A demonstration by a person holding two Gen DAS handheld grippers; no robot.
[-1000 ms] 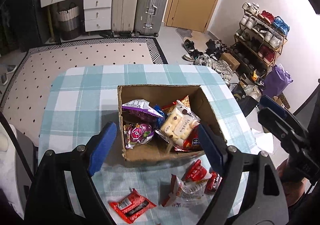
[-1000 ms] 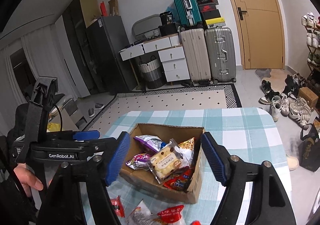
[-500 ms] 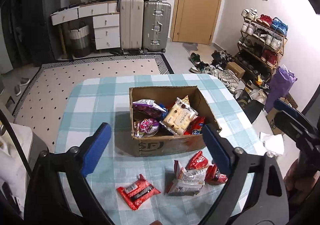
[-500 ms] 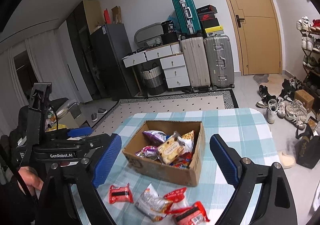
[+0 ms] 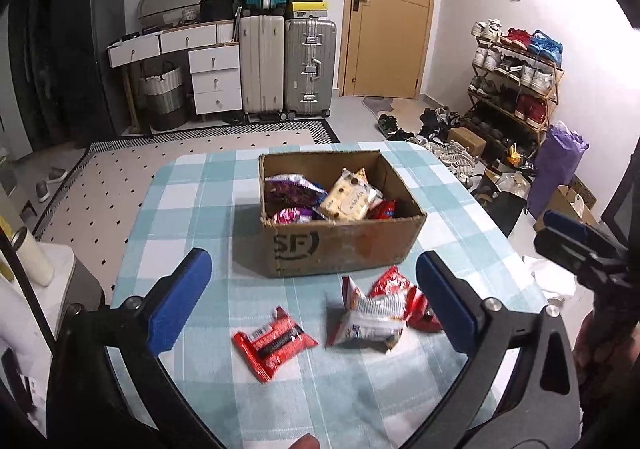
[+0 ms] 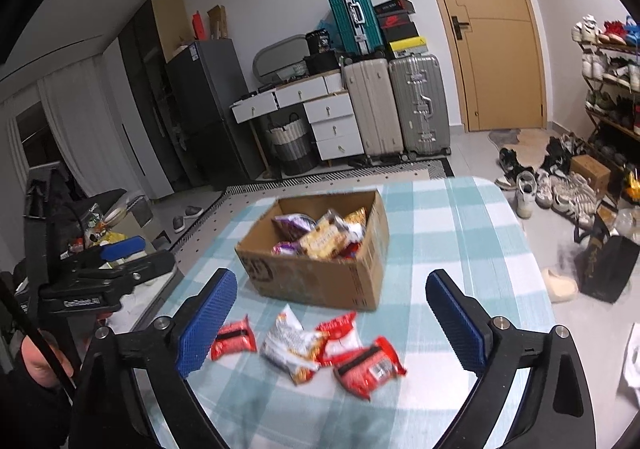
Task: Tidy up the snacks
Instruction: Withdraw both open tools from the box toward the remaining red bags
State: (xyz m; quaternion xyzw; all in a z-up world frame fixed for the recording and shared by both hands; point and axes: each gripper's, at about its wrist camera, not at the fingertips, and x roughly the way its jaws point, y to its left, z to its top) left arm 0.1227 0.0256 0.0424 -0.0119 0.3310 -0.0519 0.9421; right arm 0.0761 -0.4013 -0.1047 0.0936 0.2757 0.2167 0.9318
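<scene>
A cardboard box (image 5: 340, 249) (image 6: 320, 281) stands on the checked table, holding several snack packets, among them a cream biscuit pack (image 5: 348, 201) and a purple bag (image 5: 292, 185). On the cloth in front of the box lie a red wrapper (image 5: 274, 343) (image 6: 234, 339), a white-and-red bag (image 5: 368, 319) (image 6: 294, 345) and more red packets (image 6: 368, 367). My left gripper (image 5: 312, 303) hovers over these loose snacks, its jaws opening with nothing held between them. My right gripper (image 6: 332, 329) does the same from the other side, jaws opening and empty.
The table with its teal checked cloth (image 5: 192, 209) ends close to the box on the right. Suitcases (image 5: 288, 65), drawers and a door stand at the back; a shoe rack (image 5: 516, 81) and floor clutter lie to the right. A white bottle (image 5: 32, 257) stands left.
Both grippers have pulled back from the box toward the near table edge and opened wider. The loose packets in front of the box now lie between the jaws in both views.
</scene>
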